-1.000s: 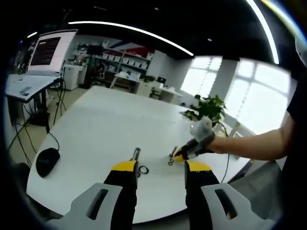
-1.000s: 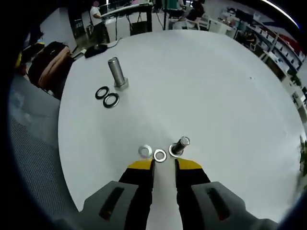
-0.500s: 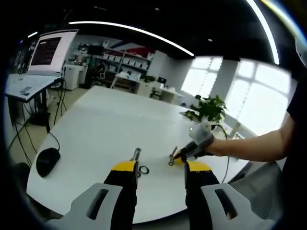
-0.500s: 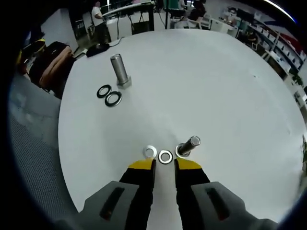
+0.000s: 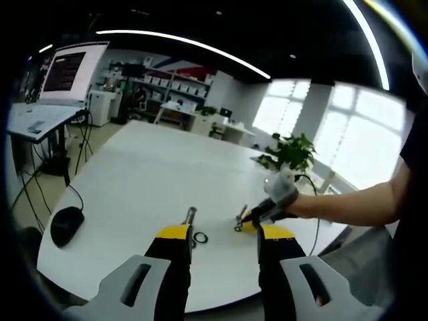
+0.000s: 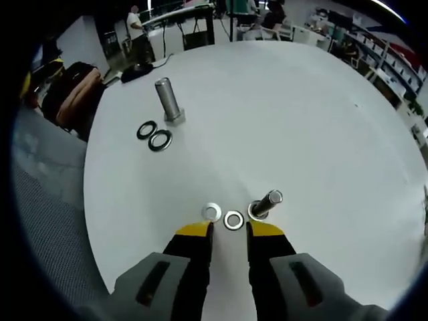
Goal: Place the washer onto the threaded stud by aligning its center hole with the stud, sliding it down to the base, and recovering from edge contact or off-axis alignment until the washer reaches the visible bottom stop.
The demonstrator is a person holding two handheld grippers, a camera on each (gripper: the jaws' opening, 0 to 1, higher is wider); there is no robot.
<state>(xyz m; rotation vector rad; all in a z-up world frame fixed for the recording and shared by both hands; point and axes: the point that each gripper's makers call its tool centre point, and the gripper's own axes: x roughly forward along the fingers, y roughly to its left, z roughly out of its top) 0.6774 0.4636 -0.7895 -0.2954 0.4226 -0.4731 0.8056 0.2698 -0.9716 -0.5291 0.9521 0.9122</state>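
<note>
Two washers [image 6: 233,220] flat on white table [image 6: 281,120], just left of near threaded stud [image 6: 265,204], right ahead of right gripper [image 6: 229,229] tips. Right jaws parted by narrow gap, gripping nothing. Second stud [image 6: 168,100] farther off, two dark washers [image 6: 154,134] beside it. Left gripper [image 5: 225,234] spread wide, empty, held above table edge. Mouse [image 5: 65,225] at left.
</note>
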